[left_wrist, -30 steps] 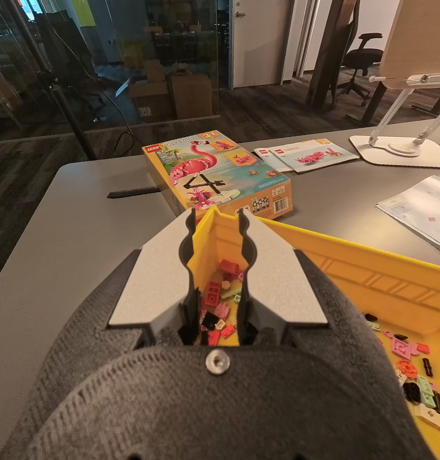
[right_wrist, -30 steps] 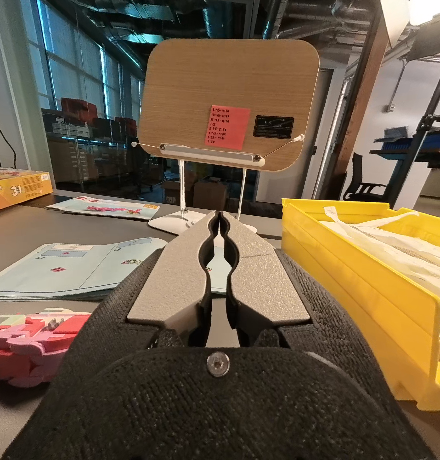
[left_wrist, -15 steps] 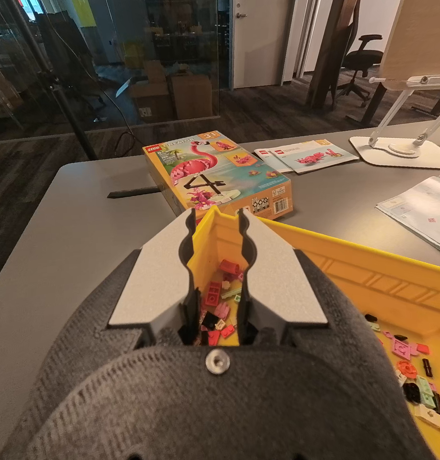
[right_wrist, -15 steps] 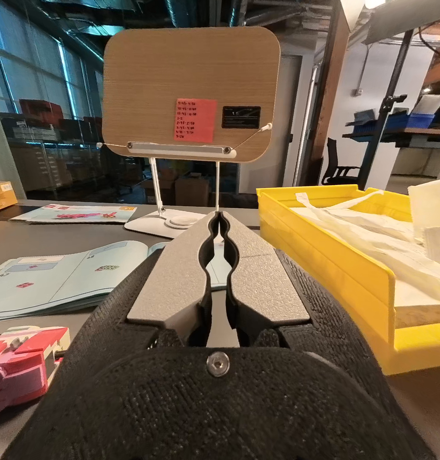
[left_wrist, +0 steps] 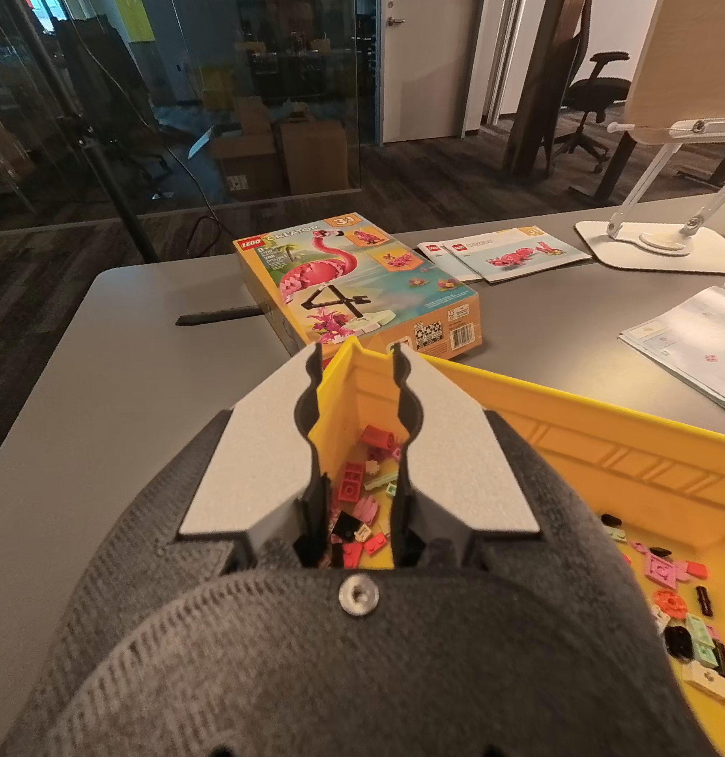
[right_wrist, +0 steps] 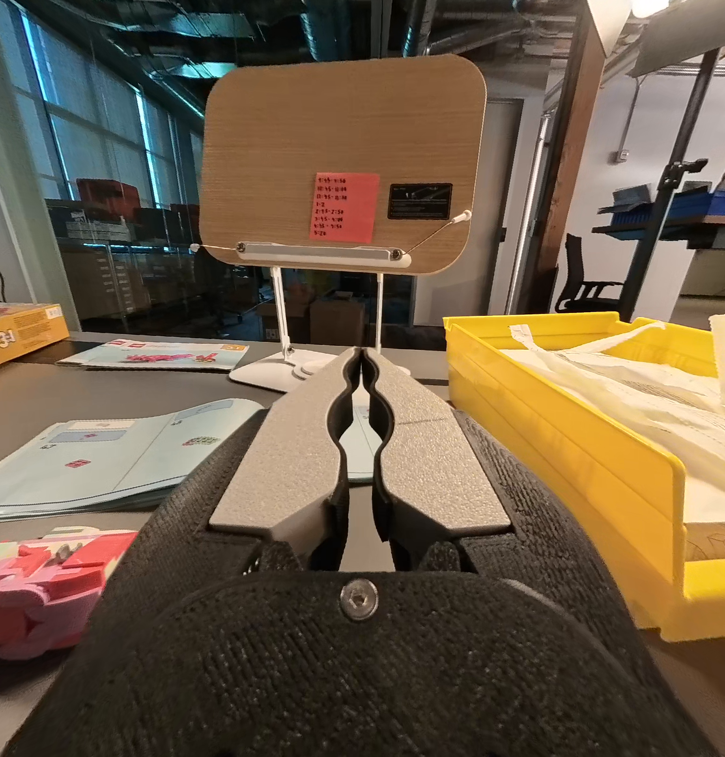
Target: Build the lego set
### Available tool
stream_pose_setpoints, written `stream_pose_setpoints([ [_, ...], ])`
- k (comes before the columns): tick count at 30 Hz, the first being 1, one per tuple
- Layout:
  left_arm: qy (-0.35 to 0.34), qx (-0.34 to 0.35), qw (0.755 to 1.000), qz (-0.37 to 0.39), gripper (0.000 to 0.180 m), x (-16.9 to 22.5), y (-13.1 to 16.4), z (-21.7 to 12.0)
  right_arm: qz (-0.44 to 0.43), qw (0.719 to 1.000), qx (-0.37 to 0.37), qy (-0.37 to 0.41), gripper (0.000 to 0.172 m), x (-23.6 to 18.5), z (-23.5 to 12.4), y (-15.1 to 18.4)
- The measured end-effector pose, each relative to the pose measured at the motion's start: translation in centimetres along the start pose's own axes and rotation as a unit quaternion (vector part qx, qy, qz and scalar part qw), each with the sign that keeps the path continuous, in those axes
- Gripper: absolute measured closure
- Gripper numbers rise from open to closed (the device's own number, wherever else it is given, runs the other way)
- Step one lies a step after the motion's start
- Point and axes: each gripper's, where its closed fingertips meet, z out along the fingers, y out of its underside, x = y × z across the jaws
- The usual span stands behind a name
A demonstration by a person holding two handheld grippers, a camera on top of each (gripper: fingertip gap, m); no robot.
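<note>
My left gripper is open and holds nothing. It hovers over the near corner of a yellow bin, and the corner's rim shows between its fingers without either pad pressing on it. Several small pink, red, black and pale green bricks lie in the bin below. My right gripper is shut with nothing between its pads, low over the dark table. A partly built pink and red brick model lies to its lower left.
A flamingo brick-set box and closed booklets lie beyond the bin. An open instruction booklet lies ahead of my right gripper. A wooden book stand stands behind. A second yellow bin holds white plastic bags. The tips of one gripper are about 60 cm away from the tips of the other.
My left gripper has stayed still and open. My right gripper stayed shut; its view swung right, then back left, so the pink model shows more again.
</note>
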Motion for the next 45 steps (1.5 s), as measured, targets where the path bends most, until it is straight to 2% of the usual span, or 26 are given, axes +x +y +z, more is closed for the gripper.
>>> stream_pose_setpoints([
  [4, 0.024, -0.046, 0.999, -0.002, 0.144, 0.7, 1.5, 0.8, 0.007, 1.000, 0.003, -0.021, 0.172, -1.0, -0.2, -0.2],
  [8, 0.073, -0.148, 0.986, -0.025, 0.123, 2.5, 4.6, 1.8, -0.004, 0.999, 0.009, -0.046, 0.172, -2.3, -0.4, -0.4],
  [12, 0.085, -0.234, 0.968, -0.008, 0.127, 3.8, 7.4, 1.9, -0.029, 0.997, 0.016, -0.065, 0.172, -3.4, -0.5, -0.6],
  [15, 0.071, -0.314, 0.947, -0.004, 0.132, 3.7, 10.1, 1.7, -0.045, 0.996, 0.018, -0.074, 0.172, -4.1, -0.5, -0.6],
  [20, 0.080, -0.399, 0.913, 0.012, 0.140, 3.5, 12.6, 1.9, -0.061, 0.994, 0.017, -0.087, 0.172, -4.9, -0.5, -0.4],
  [27, 0.111, -0.440, 0.891, 0.012, 0.154, 2.9, 13.9, 3.6, -0.095, 0.992, 0.008, -0.086, 0.172, -5.4, -0.2, 0.1],
  [31, 0.126, -0.439, 0.889, 0.015, 0.152, 3.2, 13.7, 4.3, -0.112, 0.990, 0.009, -0.088, 0.172, -5.8, -0.3, 0.1],
  [37, 0.141, -0.426, 0.889, 0.090, 0.152, 4.2, 13.0, 5.2, -0.120, 0.988, 0.006, -0.092, 0.172, -6.0, -0.3, 0.2],
  [39, 0.137, -0.438, 0.882, 0.107, 0.152, 4.2, 13.3, 5.3, -0.122, 0.988, 0.005, -0.092, 0.172, -6.1, -0.2, 0.3],
  [45, 0.149, -0.458, 0.870, 0.105, 0.155, 4.5, 14.1, 5.6, -0.126, 0.987, 0.005, -0.096, 0.172, -6.2, -0.3, 0.3],
])
